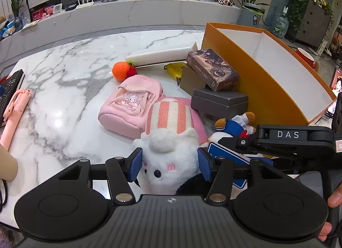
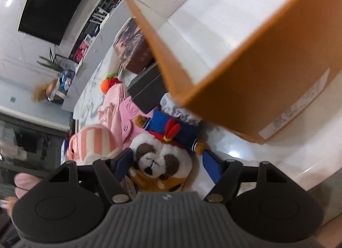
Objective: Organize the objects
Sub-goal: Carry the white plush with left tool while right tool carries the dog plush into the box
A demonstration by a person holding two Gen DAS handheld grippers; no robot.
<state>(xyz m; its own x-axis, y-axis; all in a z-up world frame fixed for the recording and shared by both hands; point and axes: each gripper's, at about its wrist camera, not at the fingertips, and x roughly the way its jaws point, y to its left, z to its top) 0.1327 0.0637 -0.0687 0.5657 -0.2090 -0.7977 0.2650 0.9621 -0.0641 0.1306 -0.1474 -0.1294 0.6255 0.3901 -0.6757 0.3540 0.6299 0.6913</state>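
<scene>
Barely started: orange box [image 1: 265, 89] ahead-right of our left gripper [image 1: 170, 165] looks empty. Left pads flank the white plush [image 1: 168, 158]; pressing or not, we cannot tell. Right gripper [image 2: 171, 165] stands wide around the dog plush [image 2: 162, 160], not clamped. Pink pouch [image 1: 130, 109], card boxes [image 1: 213, 70] still ahead on the table.

The table [image 1: 64, 76] is white marble veined grey; the big box [image 1: 263, 89] is orange outside, white inside; the small backpack [image 1: 128, 106] is pale pink with a cartoon print; the white plush [image 1: 171, 151] wears a hat striped salmon and cream, with pink cheek marks; the crocheted fruit [image 1: 121, 71] is orange with a red berry and green leaf; the dog toy [image 2: 162, 160] is brown and white, dressed in blue with a red bow; one small box [image 1: 220, 102] is dark grey; the card box [image 1: 213, 68] is brown and purple; both grippers have blue pads [image 1: 135, 165].
</scene>
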